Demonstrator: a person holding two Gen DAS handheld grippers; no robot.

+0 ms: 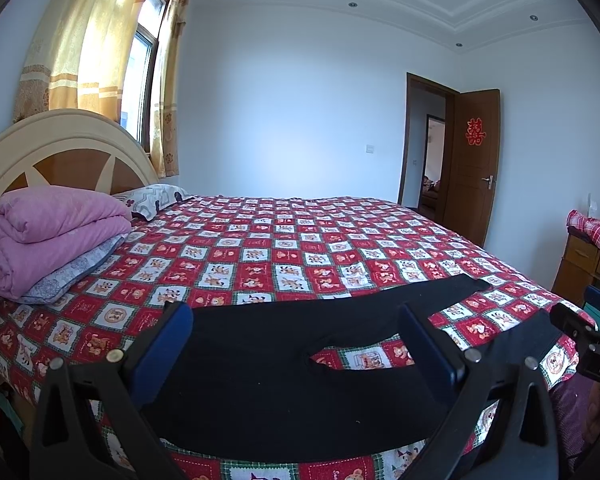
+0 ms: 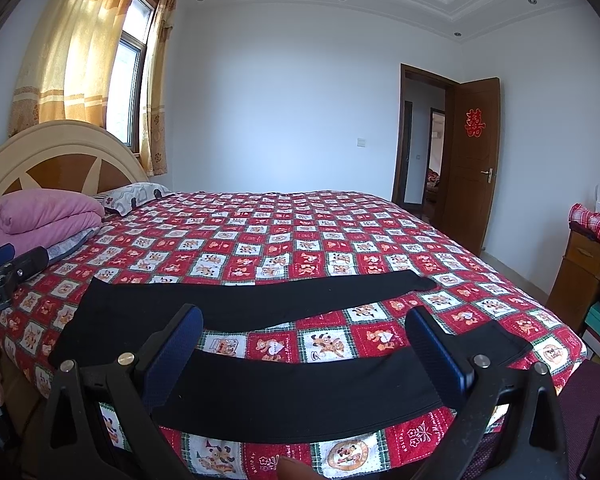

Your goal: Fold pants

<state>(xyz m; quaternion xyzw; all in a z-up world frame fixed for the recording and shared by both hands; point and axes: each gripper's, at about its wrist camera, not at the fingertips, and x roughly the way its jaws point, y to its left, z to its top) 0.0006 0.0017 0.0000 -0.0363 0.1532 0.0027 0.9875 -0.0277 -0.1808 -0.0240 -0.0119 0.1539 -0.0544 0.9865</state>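
- We see the black pants (image 1: 284, 368) lying flat on the red and white checked bedspread (image 1: 260, 248), along the near edge of the bed, in the lower half of both views
- In the left wrist view the waist part fills the lower middle of the frame, and the two legs split toward the right with a wedge of bedspread showing between them
- In the right wrist view the pants (image 2: 300, 396) show as two dark bands: one leg runs across the lower frame, the other stretches across the middle toward the right
- Our left gripper (image 1: 296, 344) hangs over the waist part with its blue-padded fingers (image 1: 168, 344) spread wide, nothing between them; we cannot tell whether they touch the cloth
- Our right gripper (image 2: 304, 344) hangs over the nearer leg, its fingers (image 2: 176, 352) also spread wide and holding nothing
- The right gripper's black frame shows at the right edge of the left wrist view, and the left one at the left edge of the right wrist view
- A folded pink quilt (image 1: 48, 232) sits at the left of the frame, before the rounded headboard (image 1: 60, 152), with a patterned pillow (image 1: 156, 198) just beside it
- An open brown door (image 1: 474, 164) stands at the right, and a wooden dresser (image 1: 584, 264) at the far right edge
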